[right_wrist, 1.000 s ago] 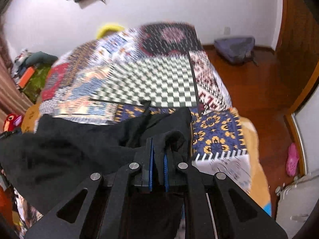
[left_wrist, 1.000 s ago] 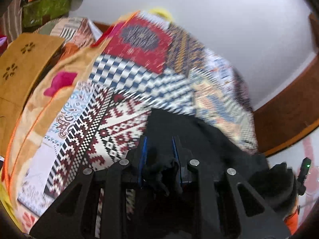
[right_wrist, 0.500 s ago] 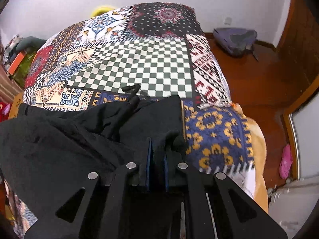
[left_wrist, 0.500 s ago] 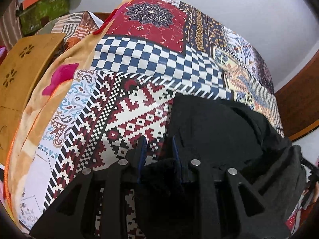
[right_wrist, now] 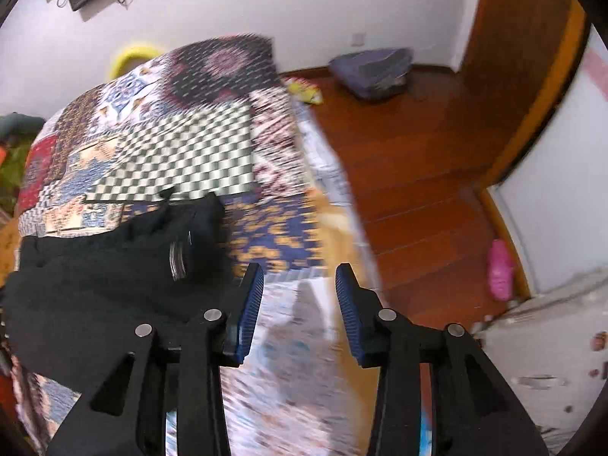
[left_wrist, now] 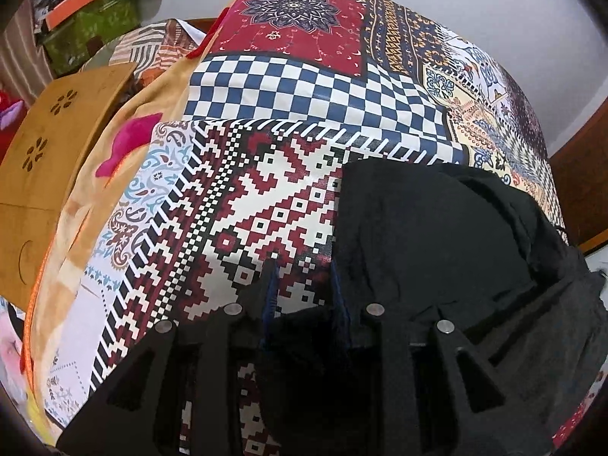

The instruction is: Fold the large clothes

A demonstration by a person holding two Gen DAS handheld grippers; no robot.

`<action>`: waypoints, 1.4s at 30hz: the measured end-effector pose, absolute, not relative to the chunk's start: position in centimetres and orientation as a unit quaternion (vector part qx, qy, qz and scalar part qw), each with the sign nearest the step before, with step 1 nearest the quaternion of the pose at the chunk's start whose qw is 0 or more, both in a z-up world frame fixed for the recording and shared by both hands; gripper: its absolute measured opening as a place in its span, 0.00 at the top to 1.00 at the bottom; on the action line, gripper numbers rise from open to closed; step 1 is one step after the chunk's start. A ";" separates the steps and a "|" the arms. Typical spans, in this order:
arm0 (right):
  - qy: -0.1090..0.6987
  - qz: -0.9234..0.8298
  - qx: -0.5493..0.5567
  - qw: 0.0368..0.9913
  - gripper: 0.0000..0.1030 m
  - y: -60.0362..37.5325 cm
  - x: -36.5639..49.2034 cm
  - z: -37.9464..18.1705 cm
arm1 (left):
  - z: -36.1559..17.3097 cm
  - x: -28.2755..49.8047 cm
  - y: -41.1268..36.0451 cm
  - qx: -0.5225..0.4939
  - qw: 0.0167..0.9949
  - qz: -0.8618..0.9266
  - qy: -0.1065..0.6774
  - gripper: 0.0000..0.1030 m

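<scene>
left gripper (left_wrist: 302,288): clamped on black garment (left_wrist: 437,235) edge | right gripper (right_wrist: 299,304): jaws opening, nothing between, off garment's right | garment flat on patchwork bed (left_wrist: 273,87)

Home bedrm: patchwork bed (left_wrist: 288,87), wood floor (right_wrist: 418,174).
</scene>
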State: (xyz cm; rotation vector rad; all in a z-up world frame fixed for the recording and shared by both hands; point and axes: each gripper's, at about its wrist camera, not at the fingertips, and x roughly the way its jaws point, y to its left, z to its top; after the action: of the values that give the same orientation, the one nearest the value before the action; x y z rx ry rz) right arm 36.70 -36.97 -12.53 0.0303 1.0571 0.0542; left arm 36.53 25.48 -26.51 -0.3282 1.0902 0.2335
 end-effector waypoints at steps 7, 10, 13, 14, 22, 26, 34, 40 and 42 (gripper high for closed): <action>0.475 0.075 -0.054 0.875 0.65 -32.4 33.7 -10.6 | -22.4 35.3 23.9 -0.081 0.855 0.123 0.497 0.68; 0.457 0.120 -0.068 0.879 0.65 -28.7 32.9 -9.8 | -19.6 34.5 23.5 -0.061 0.868 0.122 0.478 0.56; 0.444 0.167 -0.078 0.877 0.65 -24.7 32.2 -9.1 | -16.7 33.5 22.6 -0.034 0.883 0.111 0.455 0.50; 0.439 0.182 -0.081 0.876 0.64 -23.3 31.9 -8.9 | -15.5 33.0 22.1 -0.022 0.889 0.107 0.444 0.49; 0.414 0.255 -0.079 0.870 0.59 -16.1 29.5 -8.7 | -11.1 29.8 17.3 -0.010 0.917 0.037 0.397 0.40; 0.421 0.243 -0.078 0.871 0.49 -14.3 29.4 -9.5 | -11.7 28.8 14.3 -0.007 0.918 -0.008 0.395 0.39; 0.471 0.224 -0.101 0.847 0.47 -12.6 30.0 -14.2 | -18.1 30.0 9.2 -0.012 0.892 -0.057 0.448 0.38; 0.456 0.219 -0.136 0.852 0.31 -12.1 29.8 -16.5 | -22.5 30.9 8.5 -0.058 0.877 -0.069 0.472 0.31; 0.465 0.224 -0.138 0.846 0.24 -12.0 30.0 -17.1 | -23.4 31.4 8.8 -0.069 0.873 -0.069 0.477 0.28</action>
State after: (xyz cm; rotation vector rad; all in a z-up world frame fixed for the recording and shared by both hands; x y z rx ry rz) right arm 29.98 -11.95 -17.09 -0.2912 0.9807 0.4718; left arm 31.38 8.76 -23.41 -0.1443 0.9967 -0.1439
